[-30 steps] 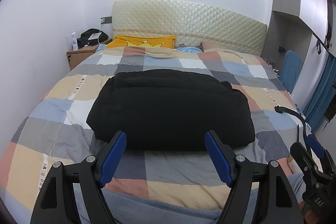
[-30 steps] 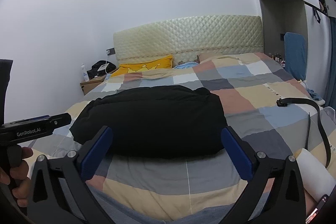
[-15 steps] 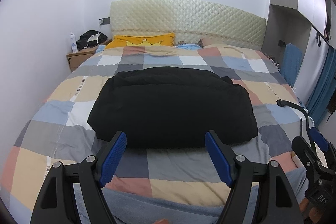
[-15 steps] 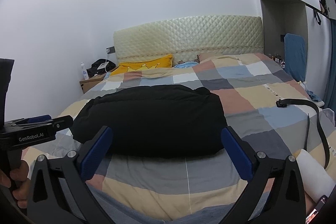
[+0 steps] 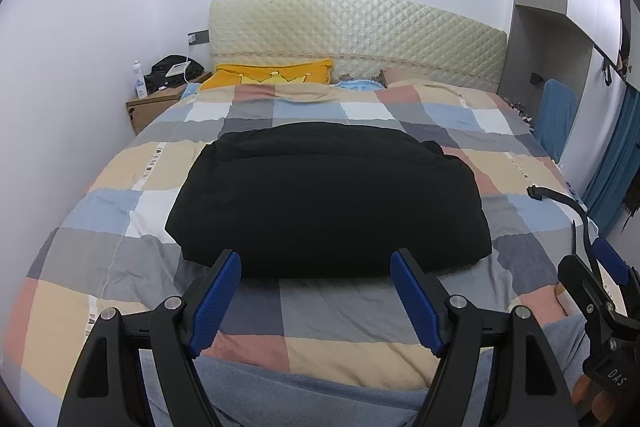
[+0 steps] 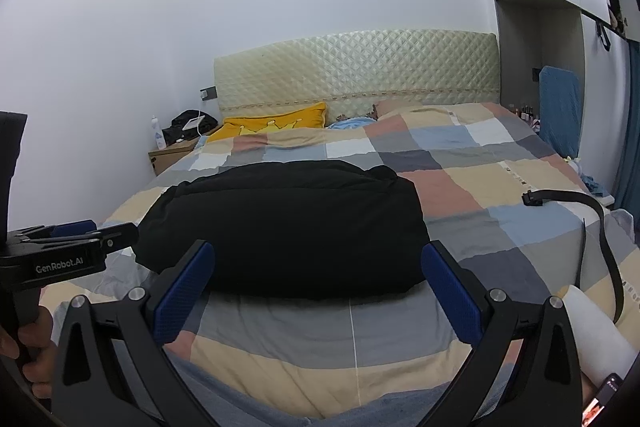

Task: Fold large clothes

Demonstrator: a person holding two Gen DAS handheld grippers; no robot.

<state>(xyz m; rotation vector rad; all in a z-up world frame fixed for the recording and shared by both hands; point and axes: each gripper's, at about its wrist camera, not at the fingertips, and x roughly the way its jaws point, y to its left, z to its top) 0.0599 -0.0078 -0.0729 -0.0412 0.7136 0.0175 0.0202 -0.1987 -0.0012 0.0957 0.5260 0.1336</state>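
Filling most of both views, the bed carries a checked quilt in blue, grey, cream and pink, with a quilted cream headboard against the white wall. The black garment lies folded into a thick, roughly rectangular bundle on the middle of the quilt, its near edge facing both grippers and well clear of the bed's foot. A yellow pillow sits at the head of the bed, and a wooden nightstand stands at the far left corner with a white bottle and a dark bag on it. A black belt curls across the right side of the quilt, apart from the garment. The left gripper hangs above the foot of the bed, its jaws spread wide and holding nothing, just short of the garment's near edge. The right gripper is beside it, jaws equally wide apart and empty, also short of the bundle.
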